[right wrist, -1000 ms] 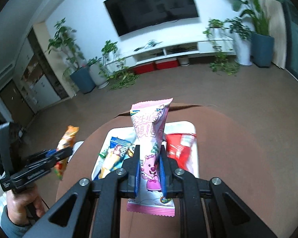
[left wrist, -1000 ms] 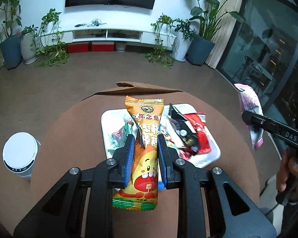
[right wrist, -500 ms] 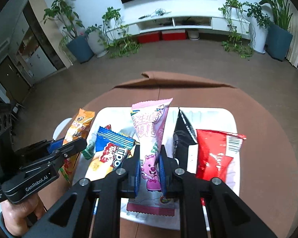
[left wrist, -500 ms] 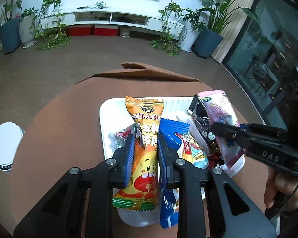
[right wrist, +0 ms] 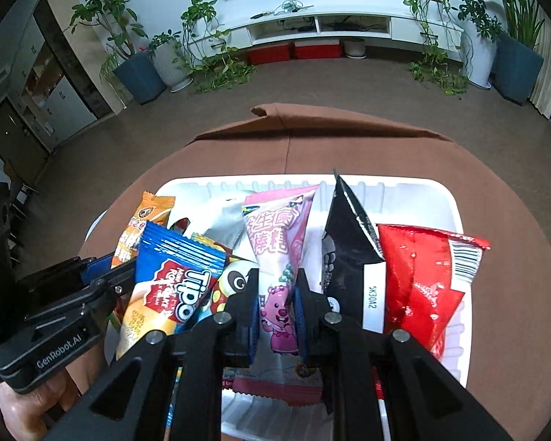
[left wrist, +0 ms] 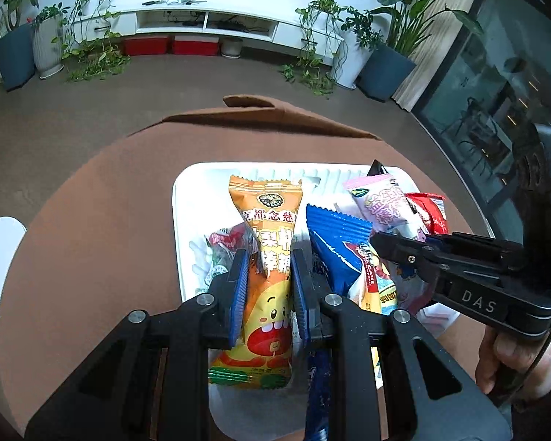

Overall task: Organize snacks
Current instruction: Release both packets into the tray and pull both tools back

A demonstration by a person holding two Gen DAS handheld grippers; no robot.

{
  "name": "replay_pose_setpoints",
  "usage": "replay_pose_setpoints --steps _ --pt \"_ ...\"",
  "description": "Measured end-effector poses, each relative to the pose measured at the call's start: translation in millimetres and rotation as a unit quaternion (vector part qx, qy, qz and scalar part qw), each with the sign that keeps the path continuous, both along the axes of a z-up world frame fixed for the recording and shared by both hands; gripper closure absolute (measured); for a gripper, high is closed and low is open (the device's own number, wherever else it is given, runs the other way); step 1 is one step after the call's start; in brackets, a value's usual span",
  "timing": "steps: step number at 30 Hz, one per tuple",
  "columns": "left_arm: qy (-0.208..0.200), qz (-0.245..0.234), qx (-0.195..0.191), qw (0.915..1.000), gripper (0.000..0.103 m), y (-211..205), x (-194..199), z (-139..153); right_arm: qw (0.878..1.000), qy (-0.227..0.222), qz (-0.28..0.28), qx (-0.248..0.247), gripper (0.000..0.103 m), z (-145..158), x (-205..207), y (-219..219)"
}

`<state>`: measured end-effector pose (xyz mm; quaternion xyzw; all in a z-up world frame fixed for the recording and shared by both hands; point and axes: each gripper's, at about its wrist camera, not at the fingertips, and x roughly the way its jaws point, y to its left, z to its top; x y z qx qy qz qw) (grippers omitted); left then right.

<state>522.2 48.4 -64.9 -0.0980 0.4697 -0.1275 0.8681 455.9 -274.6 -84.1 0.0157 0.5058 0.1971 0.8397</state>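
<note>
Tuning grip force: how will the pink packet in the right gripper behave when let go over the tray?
Pink packet: probably light and fairly stiff, since its top stands unsupported above the right gripper. The film looks glossy, so likely slippery. It may slide or lean onto packets already in the tray.

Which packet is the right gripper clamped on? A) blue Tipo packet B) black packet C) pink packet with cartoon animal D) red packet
C: the right gripper has its blue pads pressed on both sides of the pink packet, above the white tray.
</note>
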Motion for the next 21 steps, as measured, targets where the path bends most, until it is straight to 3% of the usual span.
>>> replay_pose_setpoints --steps 10,13,16,21 --pt "-0.002 0.006 0.003 1.0000 0.079 -2.7 1.0 -7.3 1.000 -0.007 -0.004 -0.004 0.078 -6.3 2.3 0.4" --pt "-0.003 0.007 0.005 1.0000 0.073 -2.4 -1.5 -5.6 1.000 -0.009 -0.004 -0.004 0.073 -5.7 2.2 0.9" --pt "-0.005 0.011 0.005 0.9999 0.061 1.0 -5.1 -3.9 1.000 -0.014 -0.004 -0.005 0.066 -2.5 1.2 1.8" --pt "-0.008 0.014 0.002 0.9999 0.060 5.7 -8.8 -3.7 1.000 -0.019 -0.005 -0.005 0.064 1.5 -1.3 1.5"
